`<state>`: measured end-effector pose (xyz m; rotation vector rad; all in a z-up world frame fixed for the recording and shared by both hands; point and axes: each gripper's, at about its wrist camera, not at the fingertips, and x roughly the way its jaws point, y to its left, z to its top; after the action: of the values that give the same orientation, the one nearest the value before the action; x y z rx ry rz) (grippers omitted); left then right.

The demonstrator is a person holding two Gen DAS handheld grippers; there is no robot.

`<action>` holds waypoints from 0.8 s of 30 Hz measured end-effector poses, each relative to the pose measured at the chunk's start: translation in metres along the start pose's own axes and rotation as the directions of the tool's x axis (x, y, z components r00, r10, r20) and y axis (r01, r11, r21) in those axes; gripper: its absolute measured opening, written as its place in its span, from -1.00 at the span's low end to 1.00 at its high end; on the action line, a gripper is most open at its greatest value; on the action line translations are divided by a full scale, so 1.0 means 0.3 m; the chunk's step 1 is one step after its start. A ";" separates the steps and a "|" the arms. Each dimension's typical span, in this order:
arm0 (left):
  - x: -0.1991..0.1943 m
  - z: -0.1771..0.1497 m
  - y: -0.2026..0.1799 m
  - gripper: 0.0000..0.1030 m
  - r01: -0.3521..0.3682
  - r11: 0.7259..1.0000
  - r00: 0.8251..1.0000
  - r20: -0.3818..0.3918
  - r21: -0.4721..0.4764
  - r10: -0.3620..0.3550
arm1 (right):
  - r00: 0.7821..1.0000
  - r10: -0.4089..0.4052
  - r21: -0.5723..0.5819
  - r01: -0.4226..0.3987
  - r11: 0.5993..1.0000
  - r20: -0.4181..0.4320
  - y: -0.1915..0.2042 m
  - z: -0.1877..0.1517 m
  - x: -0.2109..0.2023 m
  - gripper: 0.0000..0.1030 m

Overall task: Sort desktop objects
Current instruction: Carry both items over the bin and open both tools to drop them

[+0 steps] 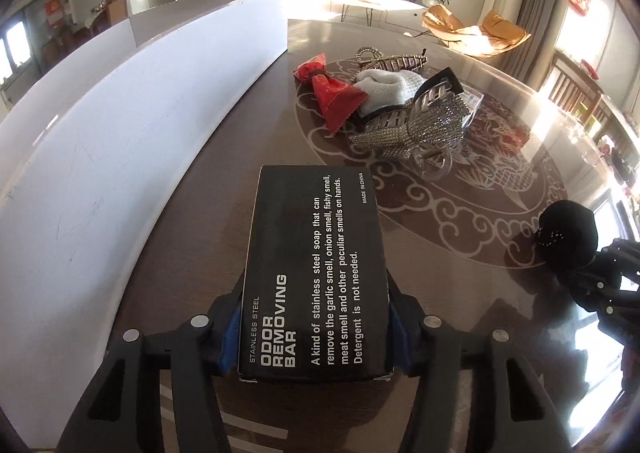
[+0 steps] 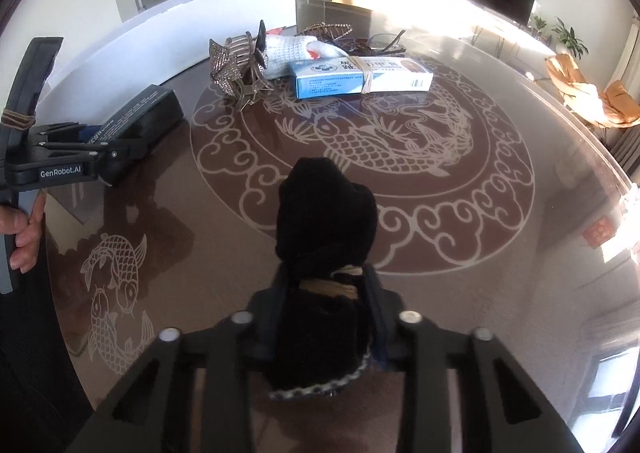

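Note:
A black box [image 1: 316, 253] printed "Odor Removing Bar" lies lengthwise between the blue pads of my left gripper [image 1: 314, 333], which is shut on its two long sides low over the brown table [image 2: 500, 285]. In the right wrist view the same box [image 2: 148, 113] and left gripper [image 2: 104, 145] show at the left edge, with a person's hand [image 2: 24, 237] on the handle. My right gripper [image 2: 328, 293] is shut on a rolled black cloth bundle [image 2: 328, 213] tied with a tan band. That bundle [image 1: 568, 229] appears at the far right of the left wrist view.
A heap at the table's middle holds a red packet [image 1: 336, 97], a white knitted cloth [image 1: 388, 87], rhinestone hair clips [image 1: 416, 129] and a banded blue-and-white box [image 2: 360, 77]. A long white panel [image 1: 120, 133] runs along the left side of the table.

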<state>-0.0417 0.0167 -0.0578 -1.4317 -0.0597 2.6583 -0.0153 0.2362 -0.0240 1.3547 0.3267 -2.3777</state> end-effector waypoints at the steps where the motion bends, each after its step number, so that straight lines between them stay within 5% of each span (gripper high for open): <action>1: -0.019 -0.008 0.014 0.12 0.033 0.999 0.999 0.011 -0.017 -0.033 | 1.000 0.000 0.005 0.000 1.000 -0.001 0.000 -0.008 -0.024 -0.46; 8: -0.223 -0.026 0.056 0.12 0.153 0.985 0.982 0.123 -0.083 -0.143 | 0.998 0.048 0.038 -0.049 0.998 0.047 0.028 -0.035 -0.148 -0.46; 13: -0.356 0.023 0.169 0.12 0.209 0.966 0.969 0.164 -0.150 -0.184 | 0.987 0.134 0.037 -0.137 0.990 0.090 0.099 0.151 -0.143 -0.46; 18: -0.488 0.099 0.392 0.12 0.125 0.966 0.974 0.215 -0.227 -0.076 | 0.948 0.254 -0.058 -0.247 0.967 0.193 0.306 0.494 -0.179 -0.46; 24: -0.438 0.153 0.678 0.12 -0.034 0.931 0.987 0.136 -0.363 0.089 | 0.891 0.389 -0.142 -0.365 0.920 0.234 0.662 0.863 -0.092 -0.46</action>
<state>-0.0263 -0.2004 0.0578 -1.3343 -0.5533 2.9154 -0.1158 -0.0354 0.1285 0.9462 0.0878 -2.1424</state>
